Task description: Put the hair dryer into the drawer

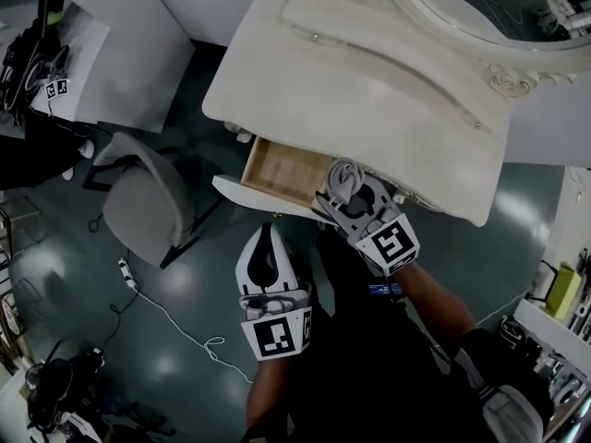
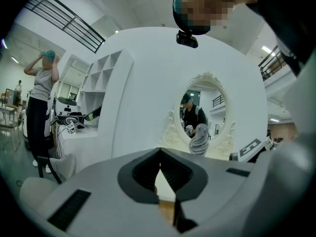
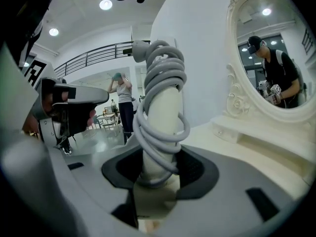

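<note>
The hair dryer (image 1: 346, 178) is cream with a grey cord wound round its handle. My right gripper (image 1: 349, 201) is shut on that handle and holds it over the right end of the open wooden drawer (image 1: 277, 169). In the right gripper view the wrapped handle (image 3: 160, 107) stands up between the jaws of the right gripper (image 3: 158, 167). My left gripper (image 1: 267, 232) is below the drawer front, shut and empty. In the left gripper view its tips (image 2: 159, 152) meet, and the hair dryer (image 2: 199, 141) shows ahead to the right.
The drawer belongs to a cream dressing table (image 1: 369, 90) with an oval mirror (image 1: 480, 7) at its back. A grey chair (image 1: 143, 197) stands to the left on the dark floor. A white cable (image 1: 175, 326) lies on the floor. A person (image 2: 42, 98) stands far left.
</note>
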{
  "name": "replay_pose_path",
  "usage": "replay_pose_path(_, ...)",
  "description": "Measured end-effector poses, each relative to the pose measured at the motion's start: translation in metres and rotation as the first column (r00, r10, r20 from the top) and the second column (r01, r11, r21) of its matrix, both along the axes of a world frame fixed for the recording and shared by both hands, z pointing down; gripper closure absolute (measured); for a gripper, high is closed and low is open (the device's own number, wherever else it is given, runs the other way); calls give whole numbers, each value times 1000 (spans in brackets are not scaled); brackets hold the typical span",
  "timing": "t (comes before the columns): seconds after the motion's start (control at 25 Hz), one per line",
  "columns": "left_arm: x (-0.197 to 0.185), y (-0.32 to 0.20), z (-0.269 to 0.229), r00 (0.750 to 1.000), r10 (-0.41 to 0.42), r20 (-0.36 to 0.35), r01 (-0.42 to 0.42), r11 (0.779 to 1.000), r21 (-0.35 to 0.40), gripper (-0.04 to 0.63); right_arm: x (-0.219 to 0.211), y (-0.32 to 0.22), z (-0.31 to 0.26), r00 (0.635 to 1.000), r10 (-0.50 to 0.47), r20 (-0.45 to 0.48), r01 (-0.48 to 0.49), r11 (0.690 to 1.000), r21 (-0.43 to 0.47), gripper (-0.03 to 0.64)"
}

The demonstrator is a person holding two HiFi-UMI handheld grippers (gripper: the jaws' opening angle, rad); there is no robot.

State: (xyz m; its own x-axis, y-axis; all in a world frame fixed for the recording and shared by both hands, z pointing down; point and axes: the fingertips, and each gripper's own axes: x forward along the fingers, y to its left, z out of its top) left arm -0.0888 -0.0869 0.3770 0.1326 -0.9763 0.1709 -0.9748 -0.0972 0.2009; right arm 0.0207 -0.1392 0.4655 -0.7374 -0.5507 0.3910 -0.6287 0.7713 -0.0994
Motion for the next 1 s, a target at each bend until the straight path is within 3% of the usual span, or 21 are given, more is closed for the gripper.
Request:
replay_pose_path(0.64, -12, -15, 43, 1000, -17, -1, 17, 998, -56, 572, -15, -5, 95, 988, -68, -139, 63, 997, -44, 419)
replay_pose_path(1.0, -10, -22, 71, 1000, -2, -1, 2, 998, -64, 572, -17, -4, 137, 958, -136, -251, 121, 990, -73, 419)
